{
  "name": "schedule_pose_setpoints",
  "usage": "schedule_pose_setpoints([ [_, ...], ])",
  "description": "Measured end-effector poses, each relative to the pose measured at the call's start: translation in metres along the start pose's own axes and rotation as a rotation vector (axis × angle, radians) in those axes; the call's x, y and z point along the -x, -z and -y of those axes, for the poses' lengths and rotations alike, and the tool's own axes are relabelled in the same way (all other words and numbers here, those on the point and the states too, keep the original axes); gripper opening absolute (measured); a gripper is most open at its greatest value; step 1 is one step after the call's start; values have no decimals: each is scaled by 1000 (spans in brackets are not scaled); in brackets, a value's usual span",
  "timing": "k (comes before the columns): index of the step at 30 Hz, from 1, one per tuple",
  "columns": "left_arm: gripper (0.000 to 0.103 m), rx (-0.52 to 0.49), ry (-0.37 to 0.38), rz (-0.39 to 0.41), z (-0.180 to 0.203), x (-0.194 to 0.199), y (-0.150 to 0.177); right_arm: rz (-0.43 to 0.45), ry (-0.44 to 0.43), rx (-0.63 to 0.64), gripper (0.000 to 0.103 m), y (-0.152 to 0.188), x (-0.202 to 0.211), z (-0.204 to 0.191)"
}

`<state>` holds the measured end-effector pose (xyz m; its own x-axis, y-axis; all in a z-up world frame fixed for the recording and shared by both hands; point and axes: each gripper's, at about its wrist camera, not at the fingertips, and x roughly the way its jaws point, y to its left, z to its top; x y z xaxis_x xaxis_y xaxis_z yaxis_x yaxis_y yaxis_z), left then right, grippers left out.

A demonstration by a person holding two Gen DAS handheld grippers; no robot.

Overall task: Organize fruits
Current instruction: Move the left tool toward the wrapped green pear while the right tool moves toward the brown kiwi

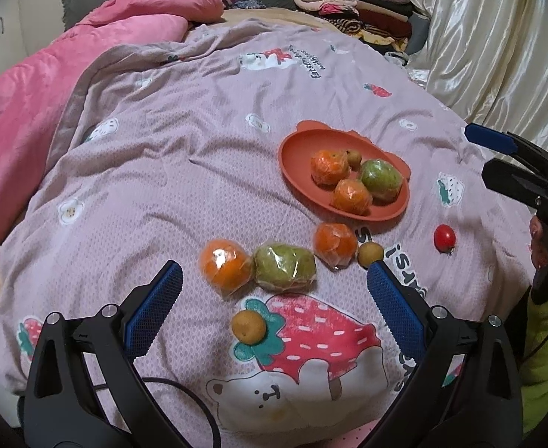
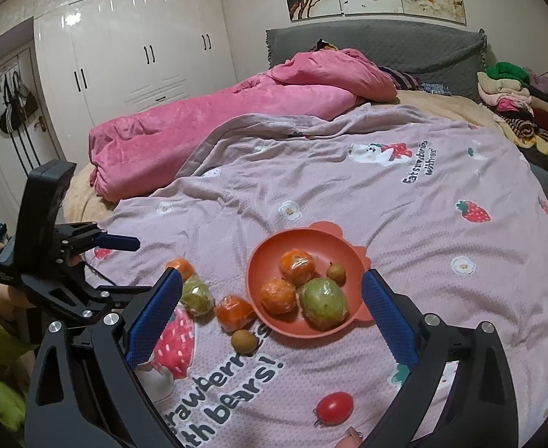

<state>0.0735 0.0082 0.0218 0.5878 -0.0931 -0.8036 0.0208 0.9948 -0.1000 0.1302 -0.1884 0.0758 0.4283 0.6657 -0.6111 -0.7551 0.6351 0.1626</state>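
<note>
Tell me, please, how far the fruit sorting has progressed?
Done: the orange plate holds four fruits, two wrapped oranges, a green fruit and a small brown one. In hand: nothing; the left tool and right tool are open. Left: six fruits on the blanket, including the cherry tomato.

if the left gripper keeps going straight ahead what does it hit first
Probably the wrapped green fruit, which lies on the bedspread just beyond the open jaws of the left gripper; the small brown fruit sits lower between them, but depth is unclear.
</note>
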Motion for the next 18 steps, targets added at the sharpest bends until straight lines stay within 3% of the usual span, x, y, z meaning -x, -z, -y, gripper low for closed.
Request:
schedule_pose_setpoints([
  [15,93,-66,62,-54,21,-19,19,-47,33,-59,96,36,-1,6],
  [18,87,-76,82,-65,24,-23,22,-63,48,-54,96,42,-2,6],
])
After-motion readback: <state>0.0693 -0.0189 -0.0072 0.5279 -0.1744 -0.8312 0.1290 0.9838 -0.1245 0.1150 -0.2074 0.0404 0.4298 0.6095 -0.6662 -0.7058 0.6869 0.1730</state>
